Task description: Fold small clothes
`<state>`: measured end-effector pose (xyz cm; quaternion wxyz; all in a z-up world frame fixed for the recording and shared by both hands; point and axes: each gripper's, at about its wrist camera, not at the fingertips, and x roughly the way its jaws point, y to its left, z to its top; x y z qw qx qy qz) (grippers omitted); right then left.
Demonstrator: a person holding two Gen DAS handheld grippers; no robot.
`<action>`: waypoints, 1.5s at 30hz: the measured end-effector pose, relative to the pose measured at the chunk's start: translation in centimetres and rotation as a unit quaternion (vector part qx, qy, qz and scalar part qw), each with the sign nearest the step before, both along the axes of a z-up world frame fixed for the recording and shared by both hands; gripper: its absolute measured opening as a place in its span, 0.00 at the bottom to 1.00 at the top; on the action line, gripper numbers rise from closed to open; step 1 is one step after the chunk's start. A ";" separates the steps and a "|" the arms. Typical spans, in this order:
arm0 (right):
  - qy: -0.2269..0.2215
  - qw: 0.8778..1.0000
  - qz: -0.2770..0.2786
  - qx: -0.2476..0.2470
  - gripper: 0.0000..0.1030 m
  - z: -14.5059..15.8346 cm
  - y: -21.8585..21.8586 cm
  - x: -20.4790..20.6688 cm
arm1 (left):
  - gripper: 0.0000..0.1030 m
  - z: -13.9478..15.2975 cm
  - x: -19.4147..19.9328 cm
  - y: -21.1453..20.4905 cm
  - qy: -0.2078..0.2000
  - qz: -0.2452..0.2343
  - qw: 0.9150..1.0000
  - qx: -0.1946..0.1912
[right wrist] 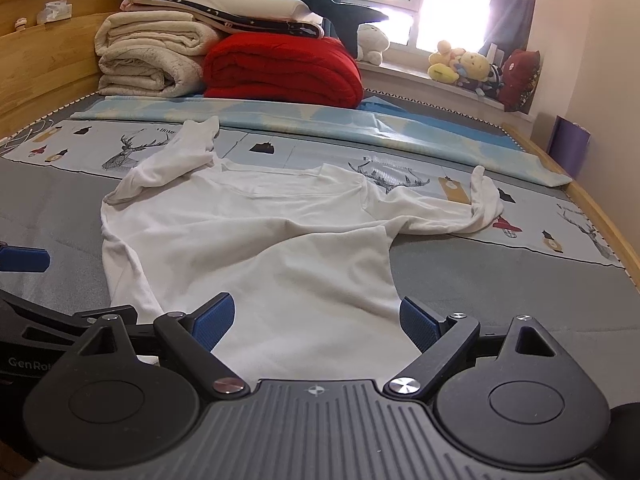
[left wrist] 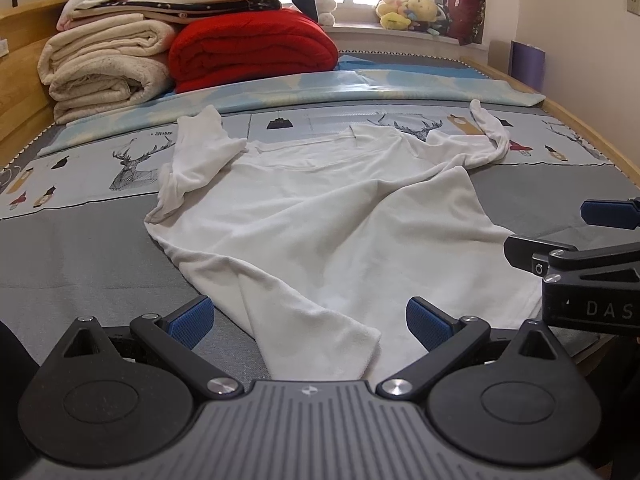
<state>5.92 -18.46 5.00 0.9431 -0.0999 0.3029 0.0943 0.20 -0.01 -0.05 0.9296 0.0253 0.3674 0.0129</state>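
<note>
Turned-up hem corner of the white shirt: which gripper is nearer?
Left. The left gripper straddles the turned-up hem corner of the white shirt, pads open either side. The right gripper sits over the hem further right.

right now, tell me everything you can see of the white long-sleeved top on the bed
The white long-sleeved top lies spread and unfolded on the grey patterned bedspread, collar away from the cameras, hem near both open grippers. Soft, slightly fleecy-looking fabric, wrinkled. One sleeve is bunched, the other bent back. Nothing grips it.
</note>
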 end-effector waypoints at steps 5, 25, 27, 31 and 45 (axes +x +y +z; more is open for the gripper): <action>0.000 1.000 0.001 0.000 0.87 0.0 0.0 0.0 | 0.99 0.0 0.0 0.0 0.001 0.001 1.000 0.000; 0.001 1.000 0.000 0.005 0.87 0.0 -0.1 0.0 | 0.99 -0.2 0.1 0.1 0.001 -0.002 1.000 0.001; 0.001 1.000 0.000 0.005 0.87 0.0 -0.1 0.0 | 0.99 -0.2 0.1 0.1 0.001 -0.002 1.000 0.001; 0.001 1.000 0.000 0.006 0.87 0.0 -0.1 0.0 | 0.99 -0.2 0.1 0.1 0.001 -0.002 1.000 0.001; -0.044 0.998 -0.028 0.035 0.75 1.5 -1.1 -0.1 | 0.38 3.1 0.9 2.2 -0.051 0.028 0.998 -0.015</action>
